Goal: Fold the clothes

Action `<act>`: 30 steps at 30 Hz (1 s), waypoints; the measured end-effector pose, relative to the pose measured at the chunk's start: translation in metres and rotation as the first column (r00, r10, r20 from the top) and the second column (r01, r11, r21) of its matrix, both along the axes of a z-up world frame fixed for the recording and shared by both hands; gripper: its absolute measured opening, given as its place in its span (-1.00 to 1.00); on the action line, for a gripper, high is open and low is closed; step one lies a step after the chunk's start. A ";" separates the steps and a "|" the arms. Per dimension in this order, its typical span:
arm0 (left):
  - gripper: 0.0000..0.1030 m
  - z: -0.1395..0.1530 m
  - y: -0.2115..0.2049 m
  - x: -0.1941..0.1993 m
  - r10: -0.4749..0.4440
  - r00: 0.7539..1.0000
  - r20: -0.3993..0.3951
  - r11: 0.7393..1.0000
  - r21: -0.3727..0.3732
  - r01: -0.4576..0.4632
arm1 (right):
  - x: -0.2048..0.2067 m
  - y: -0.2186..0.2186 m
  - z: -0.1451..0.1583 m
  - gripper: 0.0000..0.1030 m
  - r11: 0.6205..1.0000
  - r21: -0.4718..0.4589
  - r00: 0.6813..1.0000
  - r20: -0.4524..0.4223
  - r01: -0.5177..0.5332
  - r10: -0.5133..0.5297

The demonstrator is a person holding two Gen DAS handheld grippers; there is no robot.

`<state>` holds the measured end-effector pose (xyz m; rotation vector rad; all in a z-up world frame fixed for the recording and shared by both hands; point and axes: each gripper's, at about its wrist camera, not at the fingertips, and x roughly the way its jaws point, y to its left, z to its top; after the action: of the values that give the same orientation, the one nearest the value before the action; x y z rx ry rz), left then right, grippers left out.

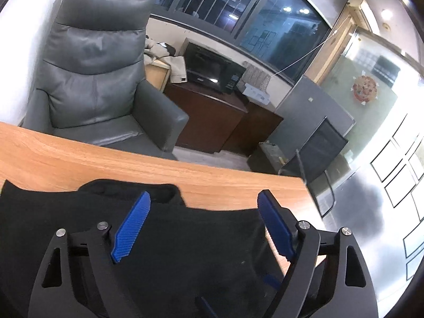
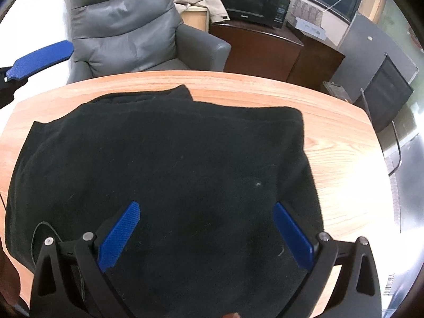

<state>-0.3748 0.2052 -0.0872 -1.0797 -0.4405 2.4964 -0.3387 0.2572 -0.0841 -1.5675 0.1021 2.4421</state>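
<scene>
The right gripper (image 2: 205,213) hangs above the near half of the black garment (image 2: 164,164), jaws standing wide apart with nothing between the blue pads (image 2: 119,238); no cloth is clamped. The left gripper (image 1: 204,198) is likewise spread, its pads clear of the fabric, positioned over the garment's far edge; one of its blue fingers (image 2: 39,58) also shows at the left margin of the right wrist view. The garment lies on the wooden table (image 2: 331,159), already doubled into a rough rectangle with a smaller flap protruding at the far edge (image 2: 148,95). Judged from its soft contours and matte, lint-flecked surface, the material is a light, limp knit: it is likely to sag and drape when lifted, offers no stiffness, is not fragile, and should not slip from ribbed pads. Recommended hold: pinch through all layers at the two corners of one edge, one gripper per corner, so that layers do not separate. Whether the layers are aligned underneath cannot be determined. Beyond the table stand a grey armchair (image 2: 127,26) and a dark cabinet (image 2: 259,50) bearing a microwave (image 2: 251,5).
</scene>
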 end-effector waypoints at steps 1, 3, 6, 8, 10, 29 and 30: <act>0.83 -0.003 -0.004 0.000 0.010 1.000 0.009 1.000 -0.010 -0.010 | 0.001 -0.002 0.000 0.99 1.000 0.009 1.000 -0.001 -0.012 0.012; 0.89 -0.009 -0.020 0.000 0.047 0.999 0.017 0.998 -0.032 -0.047 | 0.002 -0.005 0.000 0.99 0.998 0.040 0.999 0.004 -0.038 0.038; 0.94 -0.026 -0.056 -0.005 0.108 0.994 0.027 0.989 -0.106 -0.105 | 0.005 0.007 -0.006 0.99 0.999 -0.001 0.998 0.045 -0.042 0.042; 0.96 -0.041 -0.082 -0.011 0.109 0.993 0.046 0.981 -0.164 -0.101 | 0.011 0.022 -0.008 0.99 0.998 -0.042 0.998 0.044 -0.049 0.051; 0.97 -0.058 -0.106 -0.018 0.071 0.994 0.082 0.979 -0.197 -0.054 | 0.022 0.046 -0.010 0.99 0.994 -0.094 0.998 0.025 -0.054 0.057; 0.96 -0.102 -0.177 0.052 -0.412 0.892 0.189 0.852 -0.267 0.450 | 0.126 0.178 -0.072 0.97 0.771 -0.550 0.946 -0.232 -0.320 0.227; 0.96 -0.097 -0.161 0.052 -0.457 0.875 0.160 0.828 -0.282 0.485 | 0.128 0.175 -0.072 0.97 0.760 -0.559 0.942 -0.243 -0.332 0.233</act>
<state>-0.3227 0.0438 -0.1841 -1.2388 0.2037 2.1145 -0.2110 0.4325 -0.1560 -1.7044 0.7920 2.9690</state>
